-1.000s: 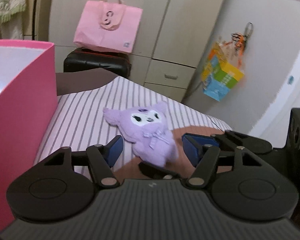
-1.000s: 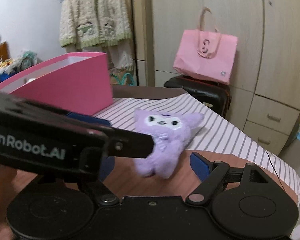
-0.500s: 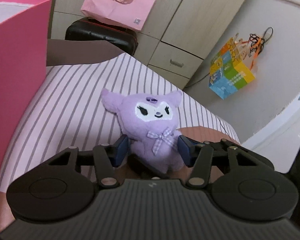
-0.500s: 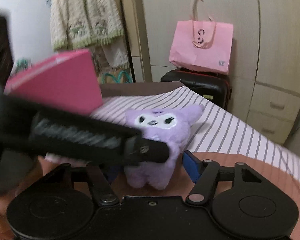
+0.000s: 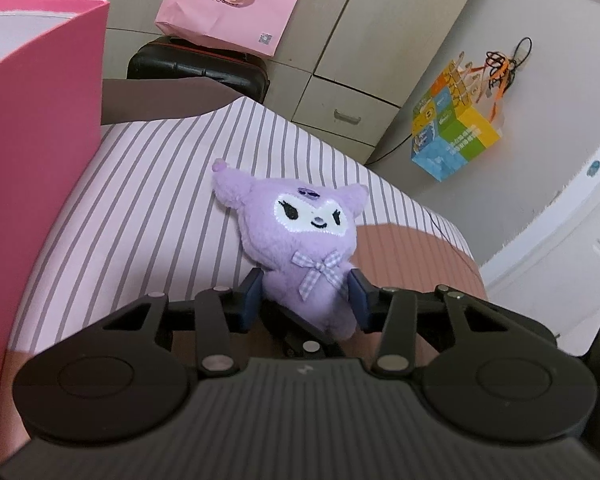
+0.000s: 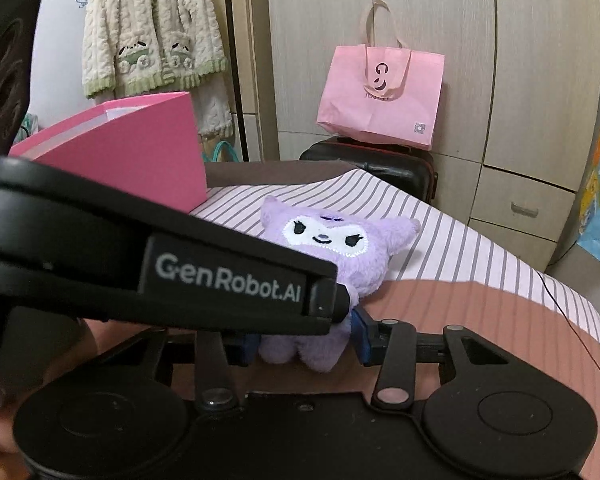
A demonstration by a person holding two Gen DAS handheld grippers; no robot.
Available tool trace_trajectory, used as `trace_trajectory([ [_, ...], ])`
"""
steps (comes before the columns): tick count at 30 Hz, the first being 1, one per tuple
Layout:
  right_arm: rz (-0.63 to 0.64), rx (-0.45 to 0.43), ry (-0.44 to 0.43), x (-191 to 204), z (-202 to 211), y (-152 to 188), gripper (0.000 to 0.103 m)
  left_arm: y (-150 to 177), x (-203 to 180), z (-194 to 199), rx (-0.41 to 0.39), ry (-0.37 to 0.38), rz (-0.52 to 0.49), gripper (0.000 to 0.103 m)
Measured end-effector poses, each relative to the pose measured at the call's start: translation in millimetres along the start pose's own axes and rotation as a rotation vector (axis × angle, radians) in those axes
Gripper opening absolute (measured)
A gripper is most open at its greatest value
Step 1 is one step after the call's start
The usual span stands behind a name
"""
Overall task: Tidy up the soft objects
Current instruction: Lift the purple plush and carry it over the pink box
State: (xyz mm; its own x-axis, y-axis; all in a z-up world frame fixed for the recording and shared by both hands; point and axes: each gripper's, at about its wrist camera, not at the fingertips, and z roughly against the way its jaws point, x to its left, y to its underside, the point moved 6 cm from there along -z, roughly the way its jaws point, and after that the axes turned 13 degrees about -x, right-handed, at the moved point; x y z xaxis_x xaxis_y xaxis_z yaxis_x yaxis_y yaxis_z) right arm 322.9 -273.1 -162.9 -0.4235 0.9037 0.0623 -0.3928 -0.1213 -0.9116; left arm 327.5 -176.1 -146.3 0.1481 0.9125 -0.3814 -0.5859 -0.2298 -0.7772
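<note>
On the striped bed (image 5: 148,216), both grippers' fingers (image 5: 249,298) had just closed, pinching the purple plush (image 5: 308,248); lifting toward the pink box (image 5: 40,128) seemed next.

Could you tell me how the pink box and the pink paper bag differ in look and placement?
The pink box is a saturated hot pink with stiff walls and an open top; the pink paper bag is paler, flat-sided, with handles and a printed logo. The box stands on the bed beside the striped sheet; the bag rests on the black suitcase by the wardrobe. Both are pink containers standing upright.
</note>
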Motion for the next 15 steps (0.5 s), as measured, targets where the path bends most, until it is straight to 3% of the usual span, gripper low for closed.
trace_trajectory([
  [15,-0.028,-0.004,0.030,33,48,4,0.049,13,-9,58,-0.014,0.037,-0.065,0.043],
])
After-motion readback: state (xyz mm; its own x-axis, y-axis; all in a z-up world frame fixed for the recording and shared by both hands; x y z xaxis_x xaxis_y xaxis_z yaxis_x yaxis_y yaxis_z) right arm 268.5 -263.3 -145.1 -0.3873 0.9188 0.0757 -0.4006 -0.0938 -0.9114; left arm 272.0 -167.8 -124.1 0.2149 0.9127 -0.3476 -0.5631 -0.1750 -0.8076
